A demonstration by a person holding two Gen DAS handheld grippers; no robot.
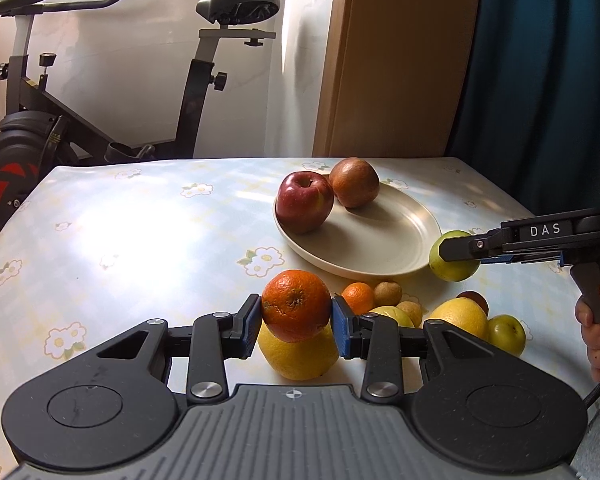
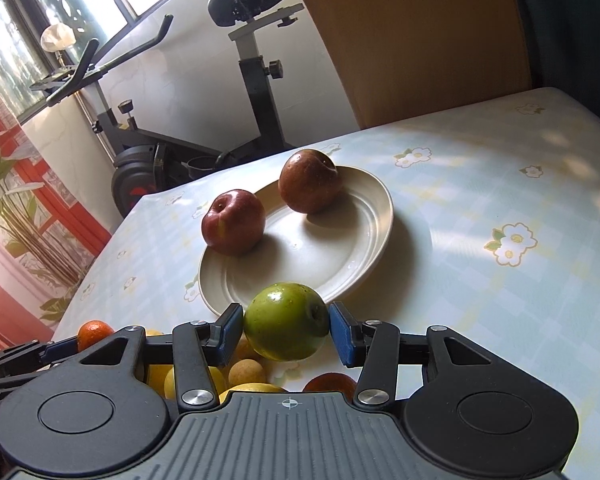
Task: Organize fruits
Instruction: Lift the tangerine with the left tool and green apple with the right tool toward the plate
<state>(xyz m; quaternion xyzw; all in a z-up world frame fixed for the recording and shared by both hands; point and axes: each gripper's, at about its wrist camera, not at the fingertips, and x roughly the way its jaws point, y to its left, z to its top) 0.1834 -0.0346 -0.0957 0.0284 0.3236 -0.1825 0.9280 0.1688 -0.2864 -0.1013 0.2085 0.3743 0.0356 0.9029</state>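
From the left wrist alone, jaws clamp an orange [image 1: 296,306]; the right wrist's grip a green apple [image 2: 286,322].

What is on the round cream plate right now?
A dark red apple and a brownish-red round fruit sit on the round cream plate. Its remaining surface is bare; nothing hides it.

Table [image 1: 140,216] covered in a glossy pale blue-and-yellow checked cloth printed with white flowers. Directly on it: 1 round cream ceramic plate [image 1: 384,252], toward the far right; near edge, a loose cluster of fruit just beside the plate: a large yellow citrus [image 1: 300,360], a small orange mandarin [image 1: 358,298], 2 small brown round fruits [image 1: 388,293], a small green-yellow fruit [image 1: 506,334].
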